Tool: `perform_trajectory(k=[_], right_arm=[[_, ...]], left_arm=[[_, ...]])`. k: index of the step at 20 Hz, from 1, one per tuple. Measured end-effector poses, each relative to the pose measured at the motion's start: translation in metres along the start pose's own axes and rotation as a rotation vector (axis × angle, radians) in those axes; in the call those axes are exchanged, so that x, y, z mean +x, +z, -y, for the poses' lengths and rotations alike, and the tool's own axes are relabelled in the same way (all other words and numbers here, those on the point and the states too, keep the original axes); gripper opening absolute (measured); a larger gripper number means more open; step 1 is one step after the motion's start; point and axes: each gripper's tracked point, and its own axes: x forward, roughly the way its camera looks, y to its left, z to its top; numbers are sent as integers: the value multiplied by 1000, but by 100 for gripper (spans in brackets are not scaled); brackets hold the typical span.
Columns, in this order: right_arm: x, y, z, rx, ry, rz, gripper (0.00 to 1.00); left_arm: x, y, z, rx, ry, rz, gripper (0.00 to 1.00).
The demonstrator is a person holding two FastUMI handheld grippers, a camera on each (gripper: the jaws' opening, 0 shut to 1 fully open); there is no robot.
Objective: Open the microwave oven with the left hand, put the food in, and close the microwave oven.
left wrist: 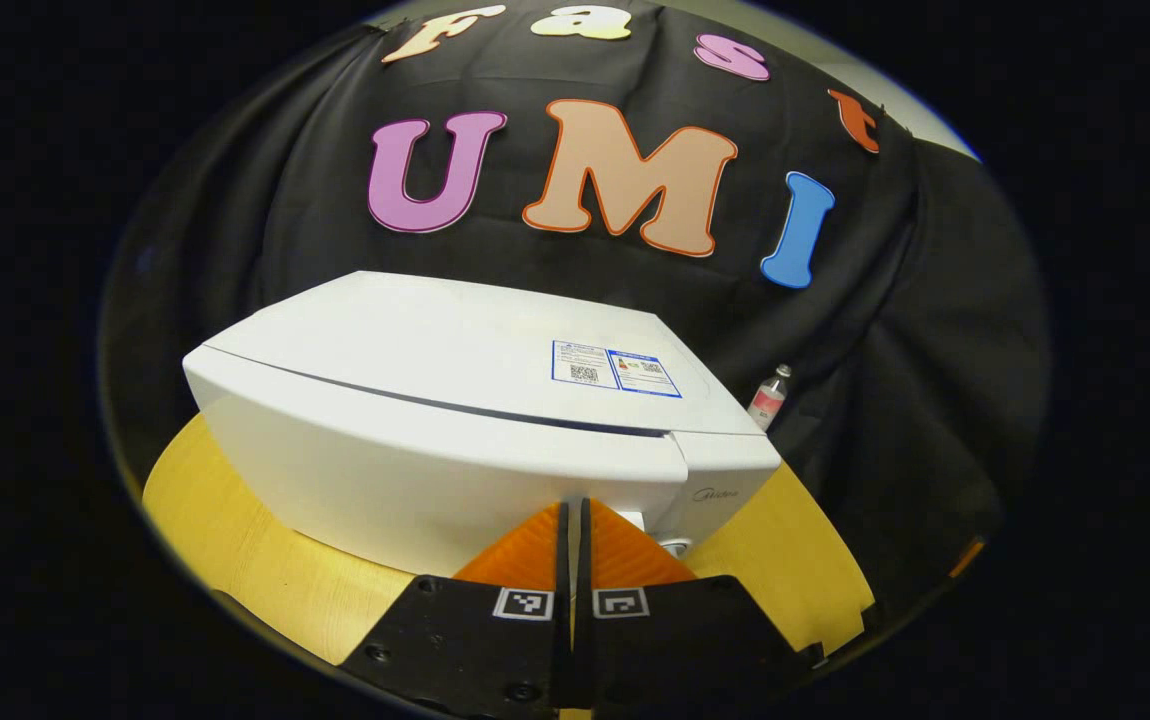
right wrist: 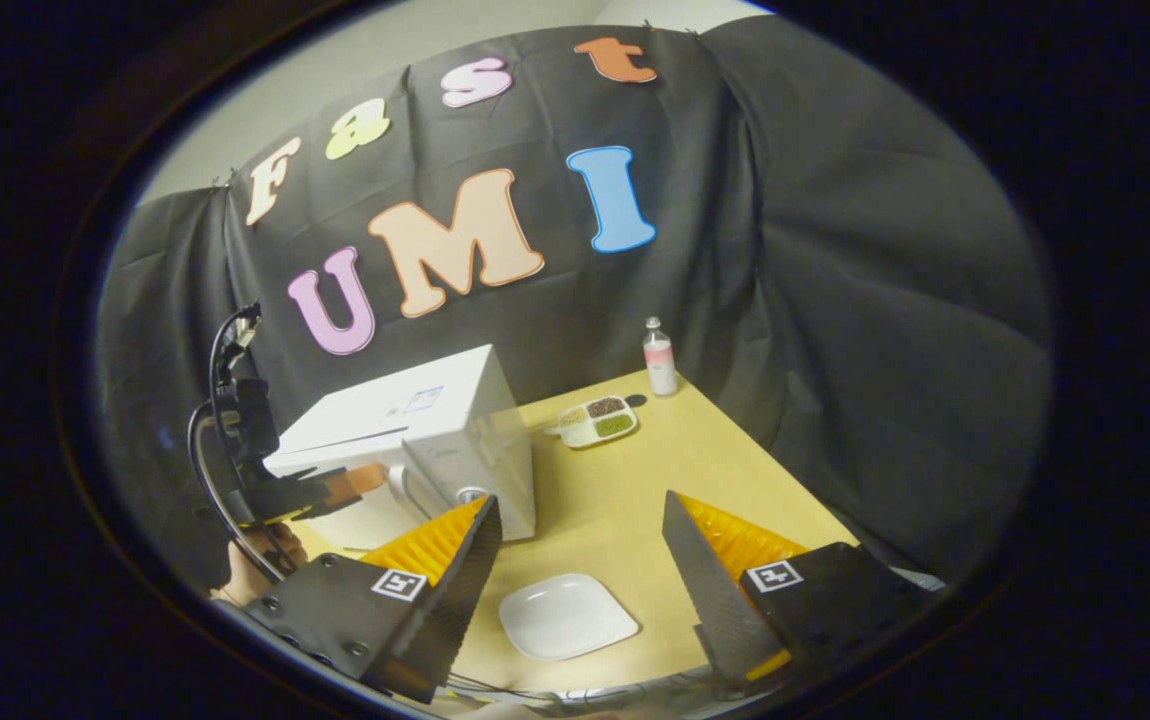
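White plastic takes up the middle of my left gripper view: the microwave oven [left wrist: 455, 420] sits on the yellow wooden table [left wrist: 235, 540], its door closed, a blue-edged label [left wrist: 615, 368] on its top. My left gripper [left wrist: 572, 520] has its orange fingers [left wrist: 525, 555] drawn together with just a sliver of gap, nothing between them, their tips right in front of the door's lower right part, near the control panel; whether they touch it I cannot tell. A small bottle [left wrist: 769, 396] peeks out behind the oven's right corner.

From my right gripper view I get the wider scene. My right gripper [right wrist: 580, 525] is spread wide and holds nothing, hanging above a white square plate [right wrist: 567, 614] that lies bare on the table [right wrist: 715, 470]. The food tray [right wrist: 596, 421], with dark and green fillings in its compartments, rests farther back, between the microwave oven [right wrist: 415, 440] and the bottle [right wrist: 659, 358]. This view also catches my left gripper [right wrist: 350, 485] from the side, at the oven's front, with my hand [right wrist: 260, 555] below it and a cable [right wrist: 200, 470] looping off its back.
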Motion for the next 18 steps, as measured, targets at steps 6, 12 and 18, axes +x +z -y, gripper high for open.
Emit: perform_trajectory(k=[6,12,18], right_arm=[[-6,-1,2,-13,14,-4,92],[-8,6,11,-24,0,13,91],[-9,10,12,-29,5,14,91]], left_arm=[[7,4,-5,-26,23,5,0],[-14,35,3,-15,12,64,1],[-53,56,2,61,21,129,7]])
